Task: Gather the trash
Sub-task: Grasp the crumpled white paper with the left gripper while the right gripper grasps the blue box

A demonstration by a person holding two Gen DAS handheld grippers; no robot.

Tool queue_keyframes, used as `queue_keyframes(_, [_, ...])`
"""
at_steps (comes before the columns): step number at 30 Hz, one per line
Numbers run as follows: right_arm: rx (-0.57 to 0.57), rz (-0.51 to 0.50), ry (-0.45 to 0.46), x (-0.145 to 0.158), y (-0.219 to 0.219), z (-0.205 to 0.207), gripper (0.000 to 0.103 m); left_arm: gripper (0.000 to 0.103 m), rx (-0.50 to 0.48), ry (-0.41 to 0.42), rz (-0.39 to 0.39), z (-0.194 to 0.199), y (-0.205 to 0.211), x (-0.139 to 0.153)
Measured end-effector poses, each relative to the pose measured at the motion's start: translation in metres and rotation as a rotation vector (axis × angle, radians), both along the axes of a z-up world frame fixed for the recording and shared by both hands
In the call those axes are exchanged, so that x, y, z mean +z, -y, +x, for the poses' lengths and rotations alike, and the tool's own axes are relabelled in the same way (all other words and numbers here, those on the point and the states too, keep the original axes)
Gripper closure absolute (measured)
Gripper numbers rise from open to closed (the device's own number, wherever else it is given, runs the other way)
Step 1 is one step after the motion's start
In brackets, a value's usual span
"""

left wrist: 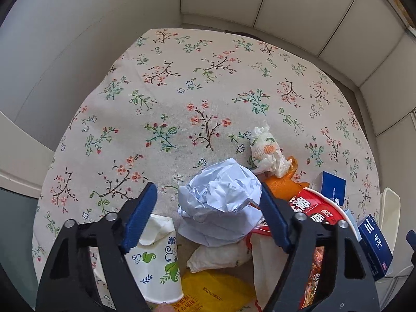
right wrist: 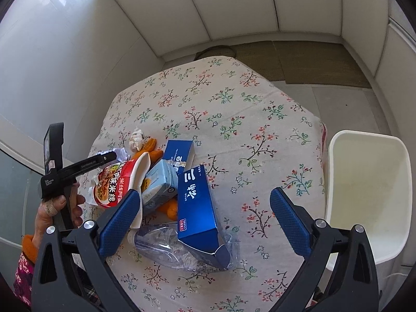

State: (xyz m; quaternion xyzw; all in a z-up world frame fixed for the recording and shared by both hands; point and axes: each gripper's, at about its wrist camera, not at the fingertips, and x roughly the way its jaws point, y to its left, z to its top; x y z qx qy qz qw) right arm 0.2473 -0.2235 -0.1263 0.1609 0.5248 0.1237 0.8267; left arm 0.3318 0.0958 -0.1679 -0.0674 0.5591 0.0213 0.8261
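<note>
Down over the litter, the left tool (left wrist: 208, 205) brackets a crumpled paper ball (left wrist: 221, 200), its right pad touching, its left pad apart from the paper. A printed paper cup (left wrist: 156, 262) lies just beside, a red noodle bowl (left wrist: 319, 210) opposite. Meanwhile the right tool (right wrist: 205, 221) gapes wide, empty, above a blue carton (right wrist: 197, 208) lying across a clear plastic bottle (right wrist: 166, 247) on the floral worktop (right wrist: 260, 109).

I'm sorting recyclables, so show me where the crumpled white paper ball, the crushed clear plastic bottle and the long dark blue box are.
crumpled white paper ball (left wrist: 221, 195): left wrist view, middle of the wad.
crushed clear plastic bottle (right wrist: 161, 244): right wrist view, flattened body near the neck.
long dark blue box (right wrist: 197, 208): right wrist view, middle of its top face.
</note>
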Motion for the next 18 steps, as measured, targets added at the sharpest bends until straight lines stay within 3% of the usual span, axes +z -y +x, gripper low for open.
queue_keyframes(1, [0.022,0.005,-0.005,-0.002,-0.003,0.001,0.006,0.047,-0.010,0.000,-0.029,0.000,0.002,-0.002])
queue_keyframes(3, [0.056,0.010,-0.012,-0.006,-0.007,0.002,0.006,0.071,-0.029,0.006,-0.052,-0.003,0.006,0.000])
queue_keyframes(11, [0.164,0.001,-0.047,-0.019,-0.023,0.003,0.006,0.074,-0.052,0.153,-0.126,-0.024,0.010,0.049])
queue_keyframes(18, [0.254,-0.120,-0.012,-0.028,-0.050,-0.003,0.006,0.074,-0.080,0.239,-0.188,-0.038,0.014,0.081])
